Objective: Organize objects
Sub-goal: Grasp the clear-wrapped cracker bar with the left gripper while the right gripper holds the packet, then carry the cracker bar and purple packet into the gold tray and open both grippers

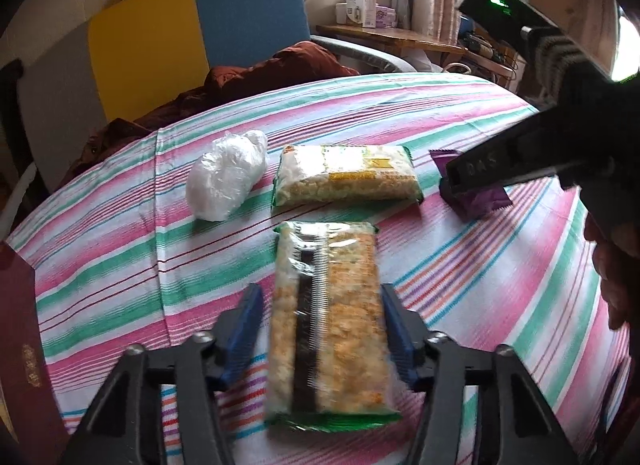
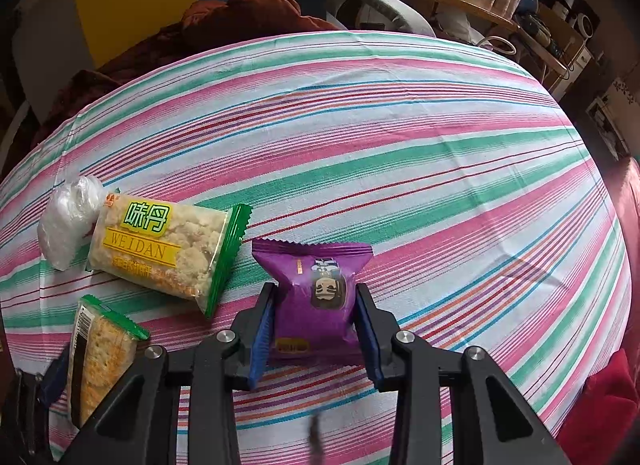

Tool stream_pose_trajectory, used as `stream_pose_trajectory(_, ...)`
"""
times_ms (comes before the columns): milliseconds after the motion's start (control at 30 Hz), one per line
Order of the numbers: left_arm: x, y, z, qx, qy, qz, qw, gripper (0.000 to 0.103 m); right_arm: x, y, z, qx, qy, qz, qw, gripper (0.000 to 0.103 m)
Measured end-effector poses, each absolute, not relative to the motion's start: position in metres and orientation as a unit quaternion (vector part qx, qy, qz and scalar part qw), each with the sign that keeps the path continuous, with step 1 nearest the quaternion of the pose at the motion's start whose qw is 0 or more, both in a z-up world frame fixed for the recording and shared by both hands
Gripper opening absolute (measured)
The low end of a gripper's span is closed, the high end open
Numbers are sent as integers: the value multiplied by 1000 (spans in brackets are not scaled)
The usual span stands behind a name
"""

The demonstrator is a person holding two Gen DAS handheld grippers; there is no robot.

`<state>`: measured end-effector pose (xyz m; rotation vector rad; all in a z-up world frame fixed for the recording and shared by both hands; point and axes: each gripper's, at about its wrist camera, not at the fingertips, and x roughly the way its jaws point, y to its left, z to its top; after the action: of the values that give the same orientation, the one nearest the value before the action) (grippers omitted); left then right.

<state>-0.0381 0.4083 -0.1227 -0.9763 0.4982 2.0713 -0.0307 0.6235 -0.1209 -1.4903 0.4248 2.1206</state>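
Near cracker pack [image 1: 328, 321]: lies lengthwise on the striped cloth [image 1: 480, 273], near edge, back seam up. The left gripper [image 1: 324, 329] straddles its middle, blue pads at both long sides and touching or nearly so; the view is blurred there, so firm contact can't be confirmed. Judged light, thin clear film, slippery; contents brittle, will crumble under hard squeeze. Best hold: across the width at mid-length, as now, moderate pressure; end fins too flimsy.

Purple pouch [image 2: 316, 297]: right of centre, near side, w/ crimped end pointing far. Right gripper [image 2: 316, 329] is closed narrow on it, pads pressing both sides, wrapper bulging between them. Judged light, soft, air-puffed; film may slide if the grip loosens. Hold at the body, not the crimps.

Outward: second cracker pack [image 2: 160, 249], label up, lies crosswise just far of the first, left of the pouch, apart from both. Plastic bag [image 2: 68, 217] sits at its left end, touching or nearly; soft, shapeless, no fixed grip point.

Cloth is flat apart from fold lines. Brown fabric [image 2: 240, 13] lies beyond the far edge.
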Motion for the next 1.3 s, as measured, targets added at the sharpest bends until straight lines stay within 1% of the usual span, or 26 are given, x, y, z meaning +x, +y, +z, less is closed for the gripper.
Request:
stream_pose_trajectory(67,-35,406,-122,-384,198,813,391,50,-28,627,-120,-548,160,781,254,38)
stream_pose_trajectory(233,-36,389,-120,-404,163,800,413,49,-22,635,-118,-548,164,781,252,38)
stream_pose_trajectory(367,-25,377,-118,-405,164,795,421,49,8,659,-109,-546,175,782,243,38)
stream_pose_trajectory(500,-9,363,-119,-401,172,797,418,50,16,665,-104,-542,184,786,234,38)
stream_pose_trajectory(633,6,352,-118,-394,181,799,417,49,31,678,-90,-511,201,800,241,38)
stream_pose_trajectory(700,15,345,-118,-394,180,797,420,49,65,649,-74,-480,221,815,238,38)
stream_pose_trajectory(733,18,343,-118,-393,182,796,423,49,55,641,-66,-470,225,820,236,38)
stream_pose_trajectory(767,22,340,-118,-393,186,795,423,49,18,640,-65,-461,228,825,234,38)
stream_pose_trajectory(800,26,336,-117,-394,187,795,422,49,19,643,-62,-454,230,829,230,38)
stream_pose_trajectory(833,27,333,-116,-398,187,793,421,49,15,622,-63,-448,230,834,225,38)
stream_pose_trajectory(900,30,330,-112,-398,189,793,421,49,-12,584,-78,-436,224,845,211,38)
stream_pose_trajectory(967,36,322,-106,-391,190,797,419,49,-38,583,-85,-432,213,853,201,38)
stream_pose_trajectory(1300,37,283,-49,-336,163,842,391,49,-44,546,-75,-426,151,876,167,38)
